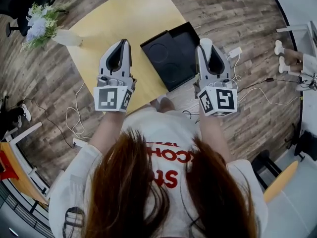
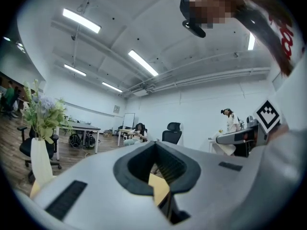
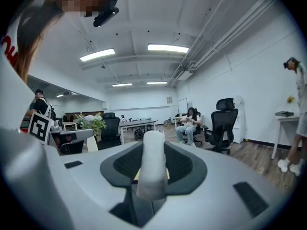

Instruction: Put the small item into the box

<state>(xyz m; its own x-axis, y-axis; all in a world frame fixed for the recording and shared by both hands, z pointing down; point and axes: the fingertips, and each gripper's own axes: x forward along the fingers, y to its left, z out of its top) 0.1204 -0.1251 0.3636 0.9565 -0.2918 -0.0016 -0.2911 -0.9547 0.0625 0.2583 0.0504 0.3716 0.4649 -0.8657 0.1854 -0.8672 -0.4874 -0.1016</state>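
The small item (image 3: 154, 158) is a white, round-ended cylinder, and it is off the table (image 1: 124, 19) altogether: the right gripper (image 1: 206, 47) has it clenched between its pads, standing on end, with its rounded top poking out past the jaw tips. In the head view that gripper hangs in the air by the near right corner of the black box (image 1: 184, 36), which lies at the table's right edge and shows two round recesses inside. How high above the box it hangs cannot be told. The left gripper (image 1: 122, 45) is raised beside it over the middle of the table, its jaws closed tip to tip on nothing, so only the yellow tabletop shows through the hollow between them. A vase of flowers (image 1: 49, 29) stands at the far left corner, well apart from the work. The item looks light and stiff, probably plastic or dense foam, with a smooth matt skin. Being round and smooth it could twist or slide in the pads if they slacken, so the present hold looks right to me — across the body, low down and square to its axis. It seems sturdy enough to be let go just above a recess.
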